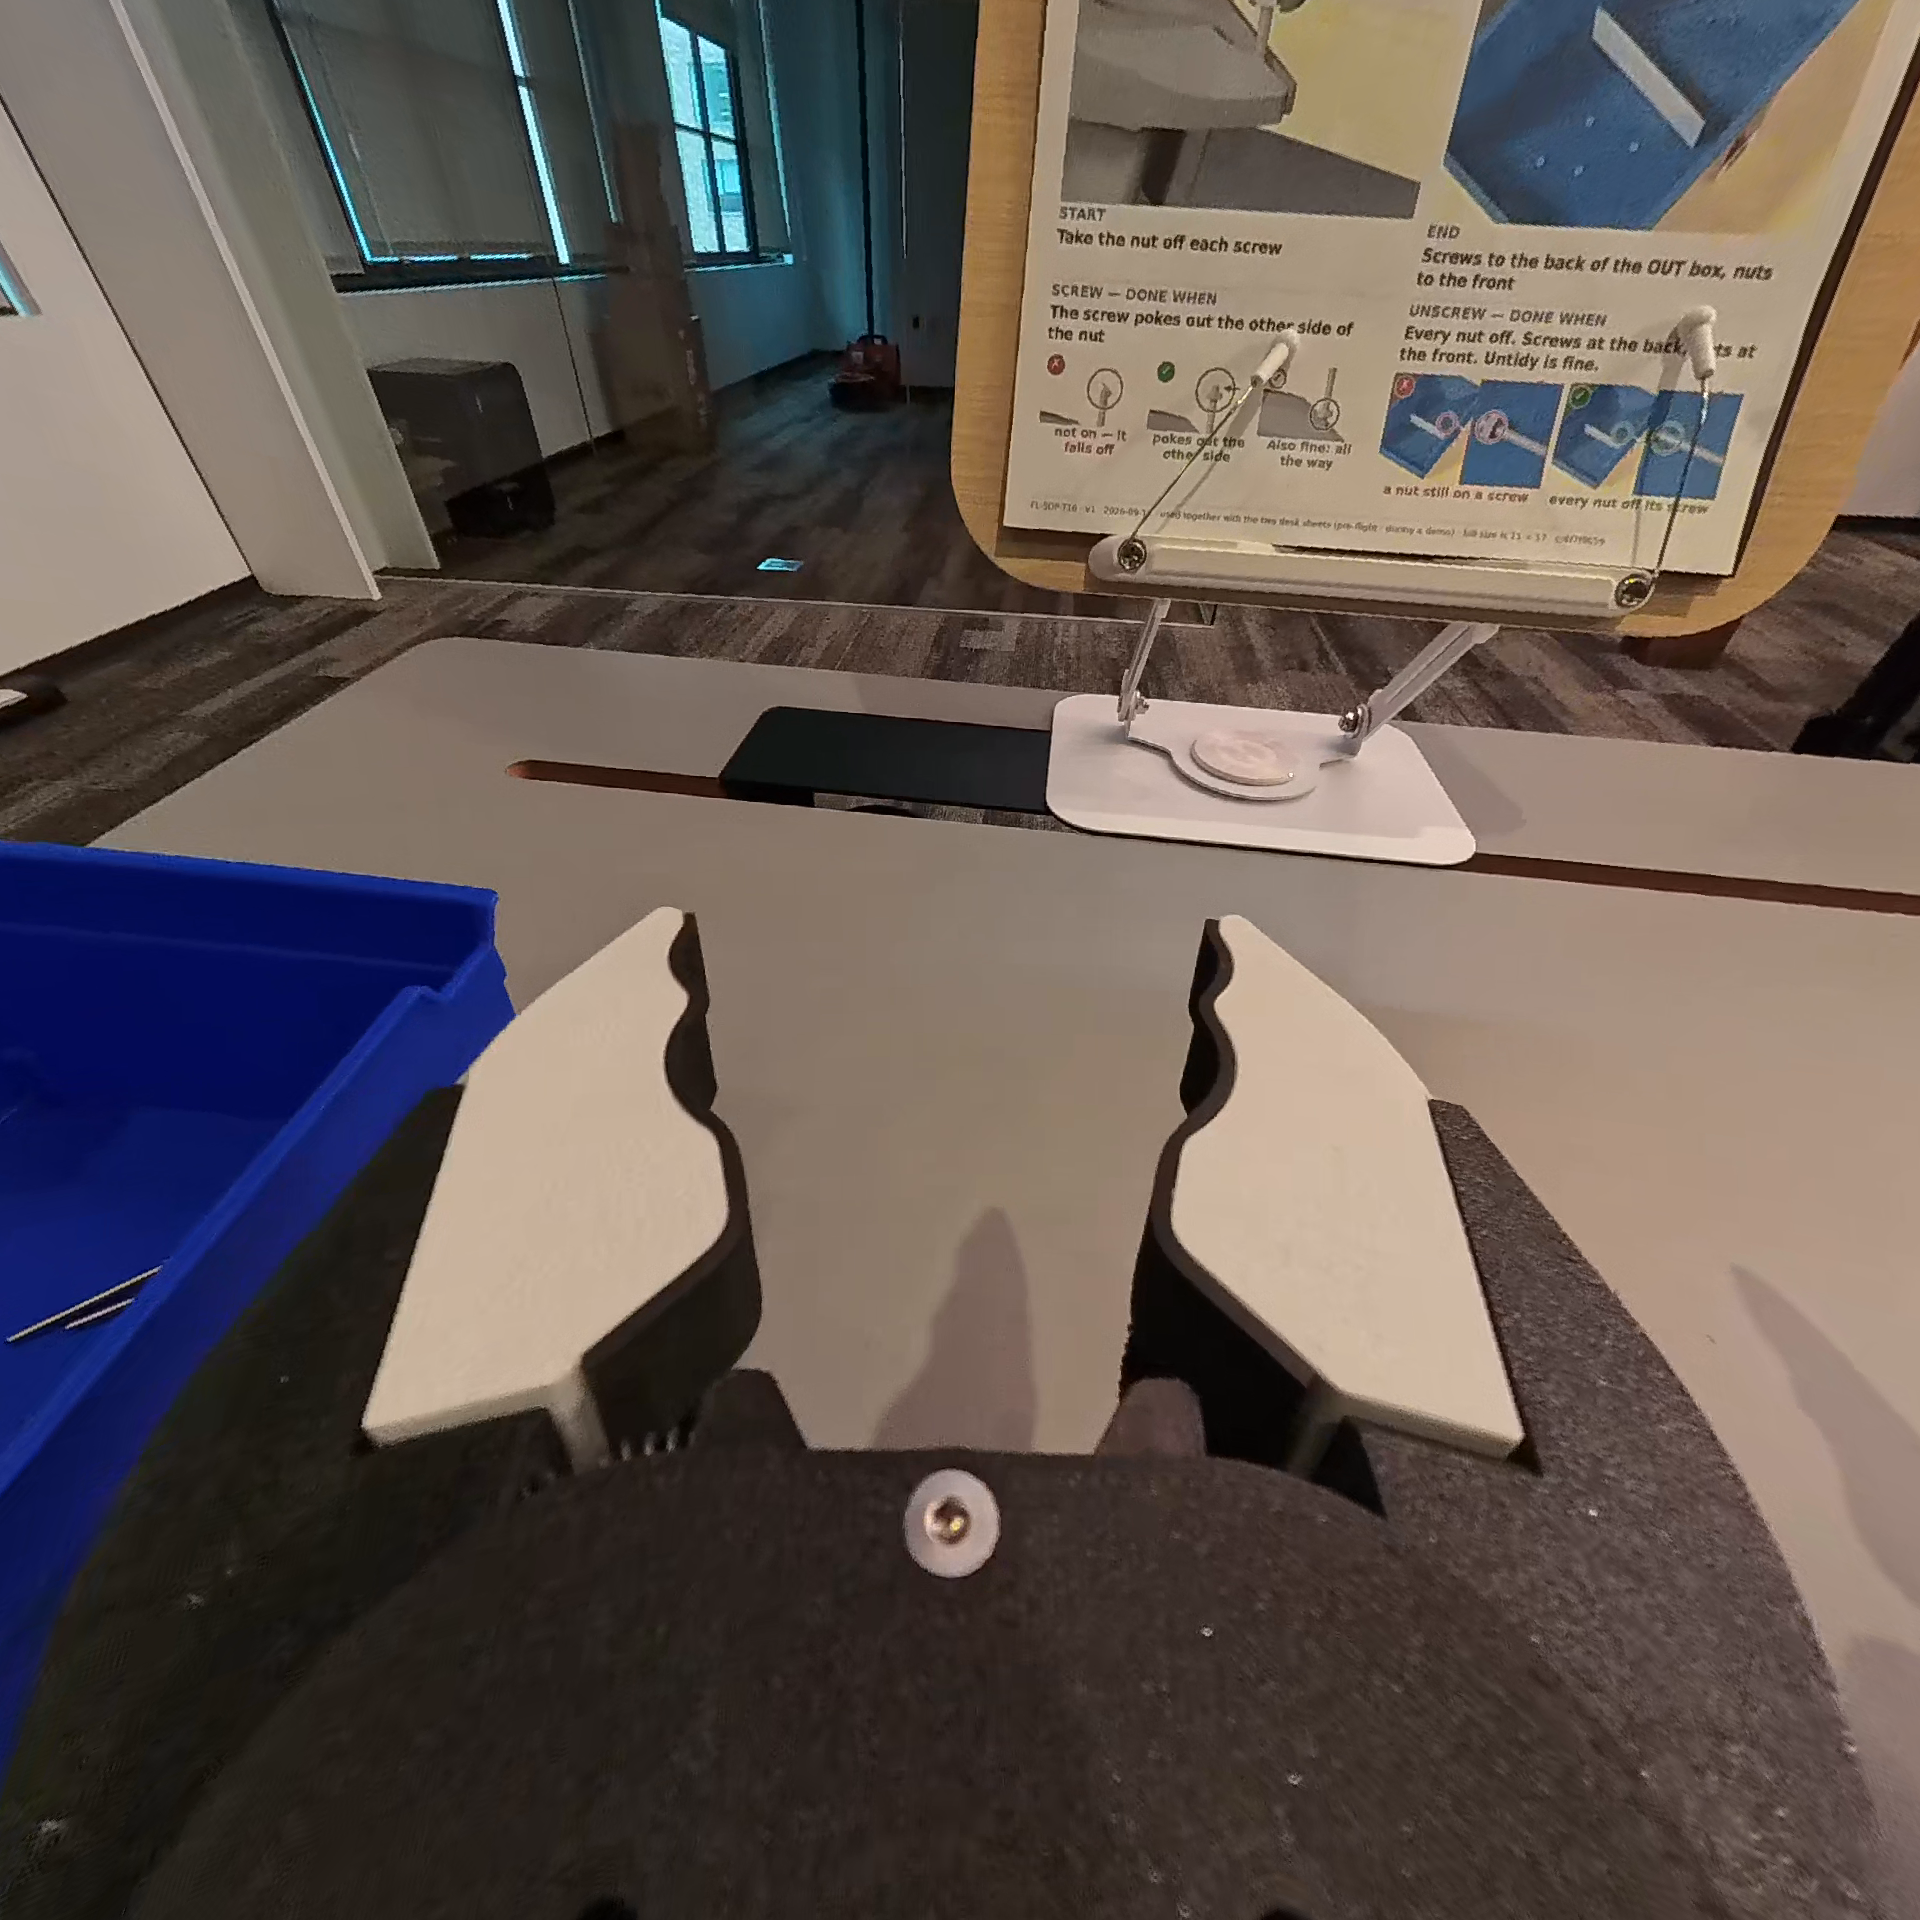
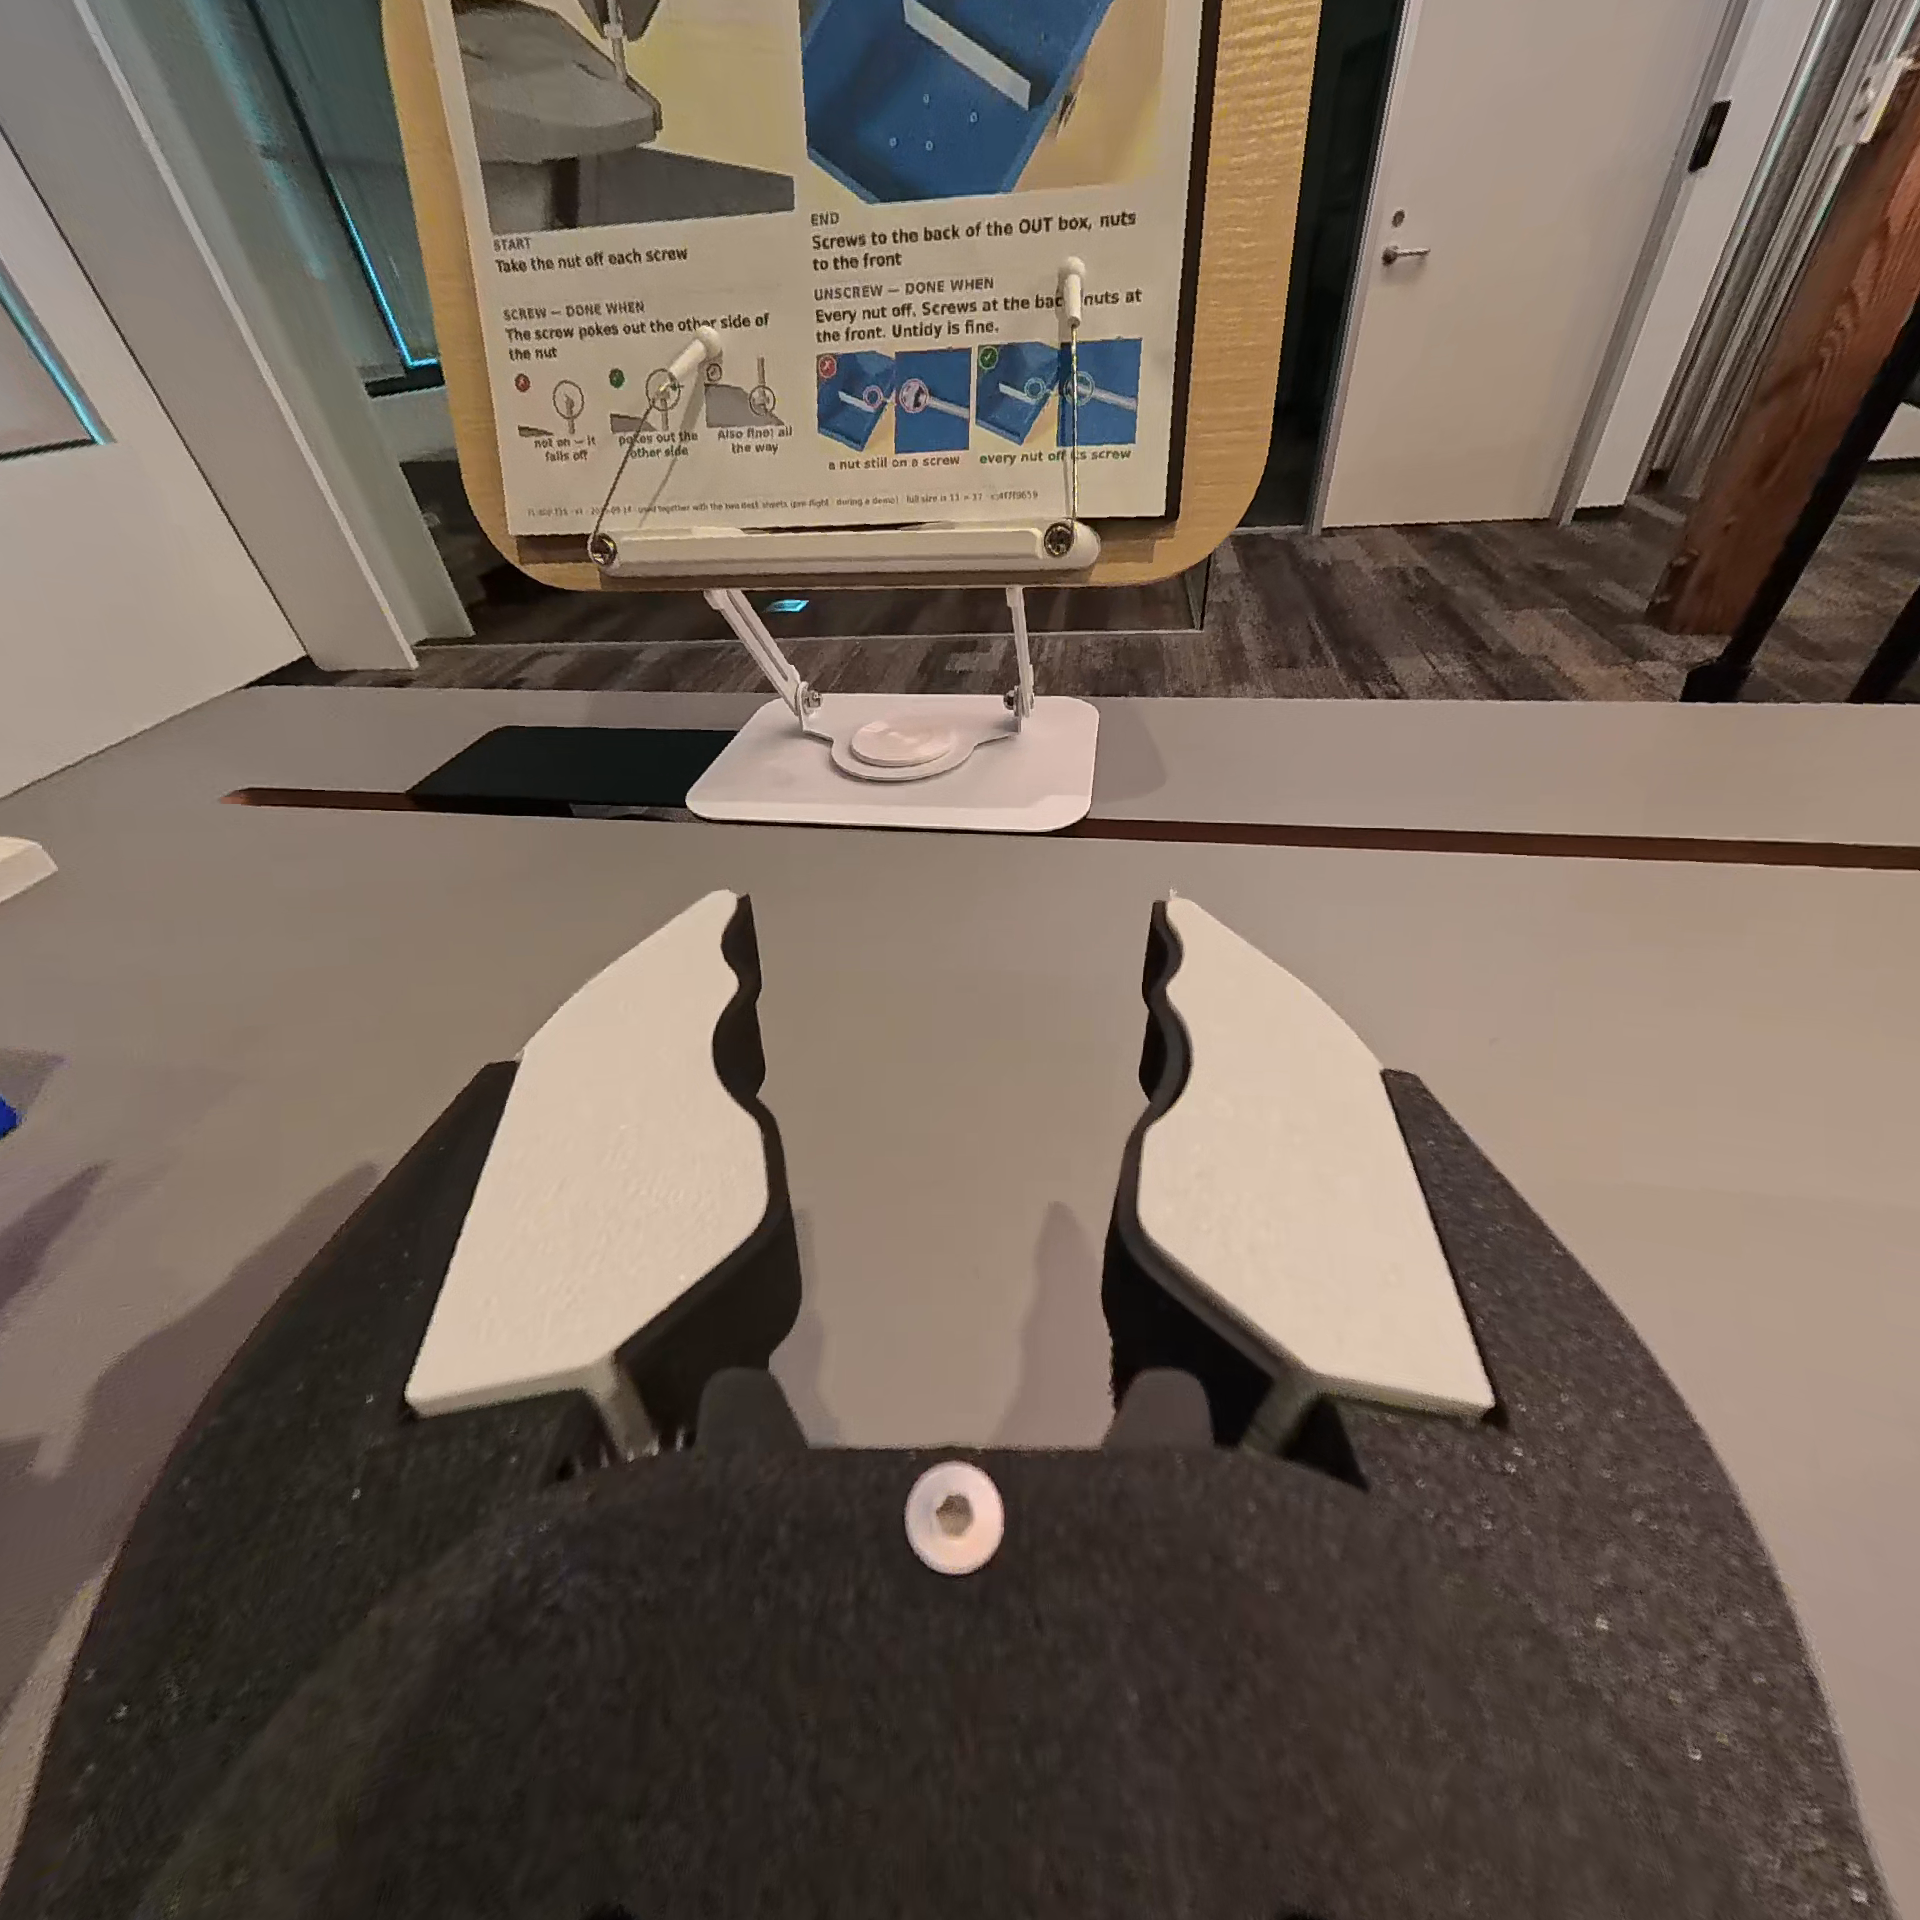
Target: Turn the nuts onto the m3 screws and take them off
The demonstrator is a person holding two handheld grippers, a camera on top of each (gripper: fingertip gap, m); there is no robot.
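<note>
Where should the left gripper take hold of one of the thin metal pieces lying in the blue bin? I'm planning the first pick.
Grip a thin metal piece at mid-shaft, coming from above, fingers across its length. They lie flat on the floor of the blue bin, near its right wall, so a side approach looks blocked. The left gripper is open over bare table. Whether nuts are on them is too small to tell.

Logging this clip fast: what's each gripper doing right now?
Left gripper: open, holding nothing, over the table beside the blue bin.
Right gripper: open, holding nothing.
</note>
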